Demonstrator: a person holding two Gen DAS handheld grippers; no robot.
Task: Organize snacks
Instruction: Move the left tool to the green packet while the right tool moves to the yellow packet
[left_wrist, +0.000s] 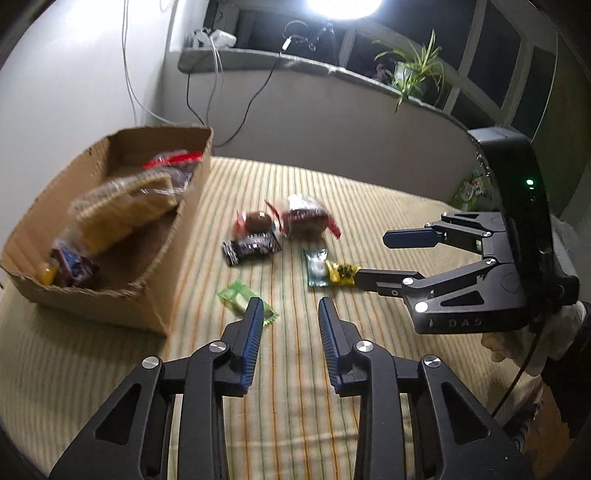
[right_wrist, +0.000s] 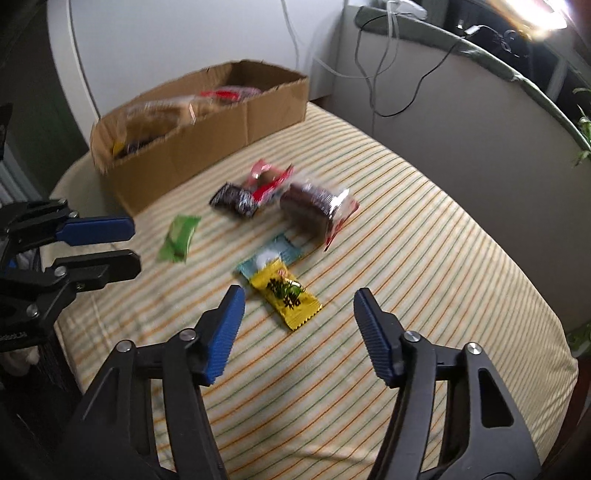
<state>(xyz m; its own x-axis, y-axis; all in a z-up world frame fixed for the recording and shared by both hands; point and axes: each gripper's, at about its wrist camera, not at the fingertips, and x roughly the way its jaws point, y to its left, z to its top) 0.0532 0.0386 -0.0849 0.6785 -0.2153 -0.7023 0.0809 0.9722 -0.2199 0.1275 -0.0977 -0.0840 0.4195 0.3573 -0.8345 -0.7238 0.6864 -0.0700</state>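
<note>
Right tool (right_wrist: 297, 299) spread above yellow packet (right_wrist: 286, 295), box (right_wrist: 207, 147) beyond

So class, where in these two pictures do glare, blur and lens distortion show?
Left wrist view: a lamp blows out the top edge, and the cardboard box with its snacks is smeared. Right wrist view: glare at the upper right corner, blurred brown cake pack, sharper yellow candy. Both bend the striped cloth.

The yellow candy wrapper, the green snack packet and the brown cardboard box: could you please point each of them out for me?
Yellow candy wrapper (right_wrist: 286, 295): right wrist view, on its printed middle.
Green snack packet (right_wrist: 178, 238): right wrist view, on the packet's centre.
Brown cardboard box (right_wrist: 207, 144): right wrist view, on its near outer wall.
</note>
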